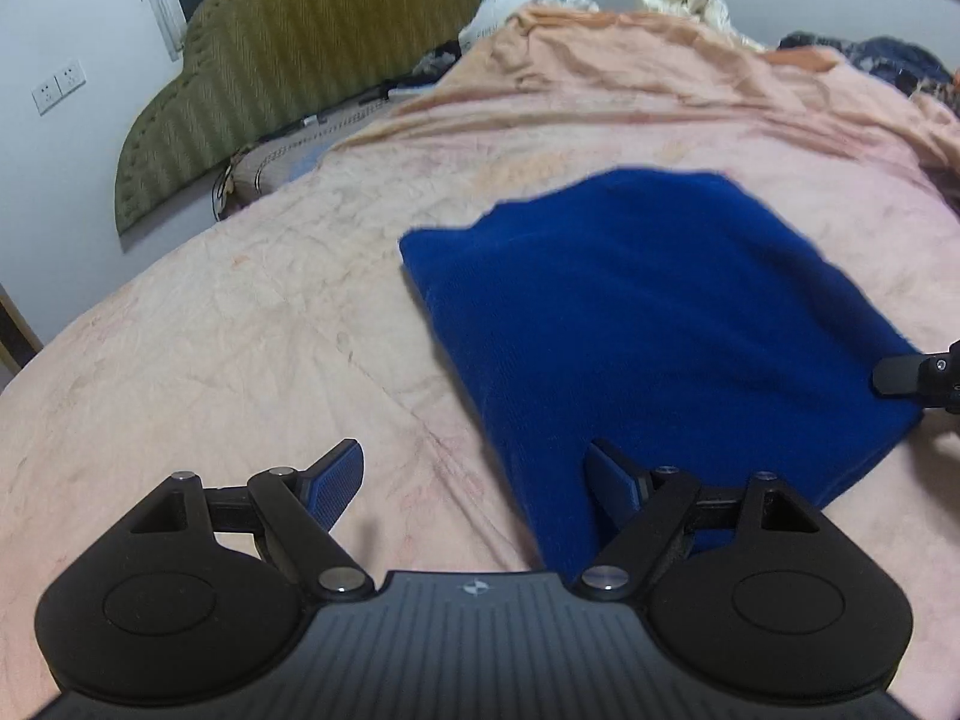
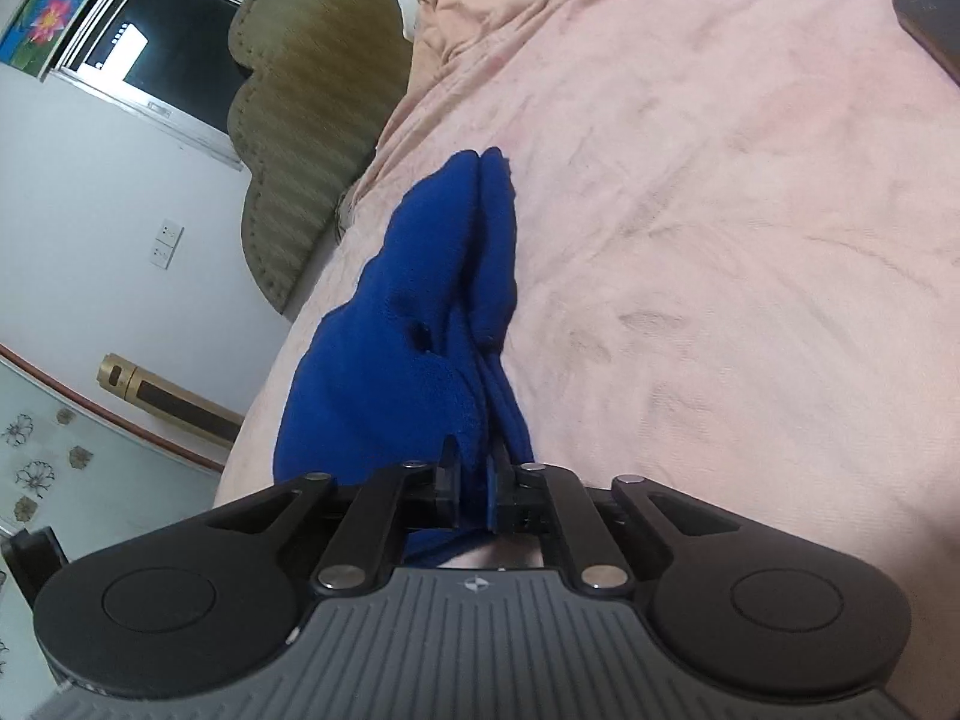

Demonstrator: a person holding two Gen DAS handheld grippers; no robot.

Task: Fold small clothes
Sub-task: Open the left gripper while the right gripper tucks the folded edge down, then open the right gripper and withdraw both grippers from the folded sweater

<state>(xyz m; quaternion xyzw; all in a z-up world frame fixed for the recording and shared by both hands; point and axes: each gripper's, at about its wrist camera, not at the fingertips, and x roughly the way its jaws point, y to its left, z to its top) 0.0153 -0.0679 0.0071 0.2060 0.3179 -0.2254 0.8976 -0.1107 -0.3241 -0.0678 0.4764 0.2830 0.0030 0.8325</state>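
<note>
A dark blue fleece garment [image 1: 648,312] lies folded on the pink bedspread [image 1: 240,330]. My left gripper [image 1: 474,480] is open at the garment's near left edge; its right finger [image 1: 612,480] rests over the cloth and its left finger [image 1: 339,477] hangs over bare bedspread. In the left wrist view, the right gripper's fingertip [image 1: 900,375] touches the garment's right corner. In the right wrist view my right gripper [image 2: 474,480] is shut on a bunched edge of the blue garment [image 2: 420,324], which stretches away from the jaws in thick folds.
An olive green headboard [image 1: 288,60] stands against the white wall at the bed's left side. Crumpled bedding and cloth [image 1: 690,0] pile up at the far end. A dark flat object [image 2: 936,6] lies at the upper right of the bed.
</note>
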